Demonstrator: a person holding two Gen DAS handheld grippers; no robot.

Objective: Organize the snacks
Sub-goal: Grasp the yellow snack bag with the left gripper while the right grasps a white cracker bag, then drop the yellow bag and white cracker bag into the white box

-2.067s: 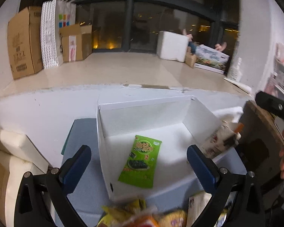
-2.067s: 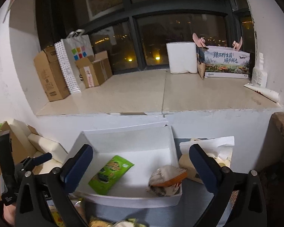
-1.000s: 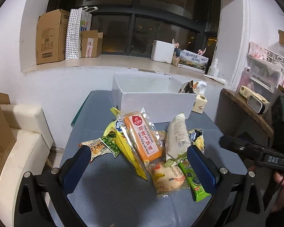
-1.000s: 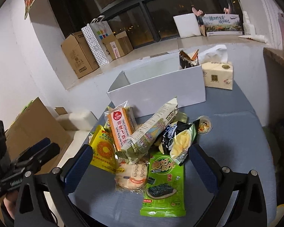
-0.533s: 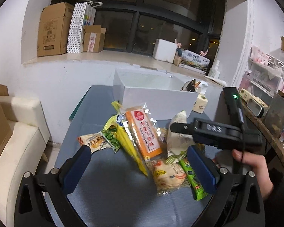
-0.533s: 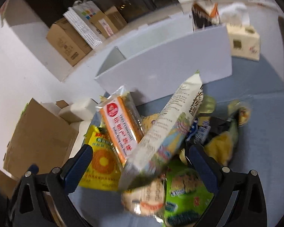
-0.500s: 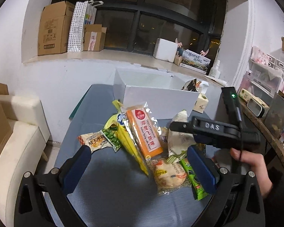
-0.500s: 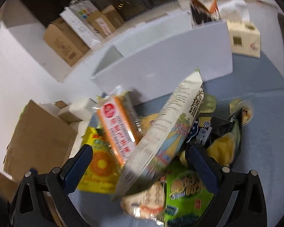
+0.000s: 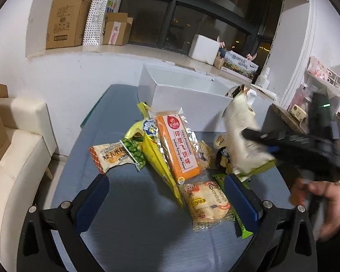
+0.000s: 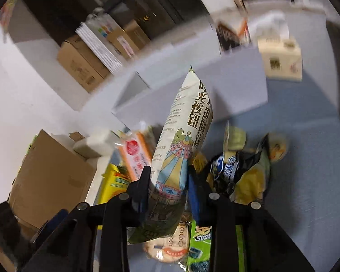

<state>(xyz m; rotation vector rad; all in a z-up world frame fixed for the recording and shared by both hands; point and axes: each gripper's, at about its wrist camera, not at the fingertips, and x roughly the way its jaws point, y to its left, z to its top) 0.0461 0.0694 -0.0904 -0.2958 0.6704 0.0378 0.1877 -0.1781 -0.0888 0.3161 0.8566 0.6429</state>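
Two views tell you the same thing from opposite sides. From your left wrist, the left gripper (image 9: pixel 167 195) stands open and empty, hovering over the near end of the snack pile (image 9: pixel 170 158) on the blue table (image 9: pixel 129 226); nothing sits between its blue pads, so it looks to be waiting its turn. To the right, your right hand (image 9: pixel 317 195) carries the right gripper (image 9: pixel 258 142), clamped on the cream bag (image 9: pixel 242 136), which is lifted clear and tilted toward the white box (image 9: pixel 188 99) at the far end. The orange pack (image 9: pixel 178 147) lies on top of the pile, an easy next pick.

From your right wrist, the right gripper (image 10: pixel 167 188) pinches the cream bag (image 10: pixel 181 140) by its lower part, so its long end stands up and points at the white box (image 10: pixel 238 86) beyond. That low grip likely lets the bag sway, so carry it steadily. Below lie the dark bag (image 10: pixel 235 165) and green pack (image 10: pixel 199 247), still to be boxed.
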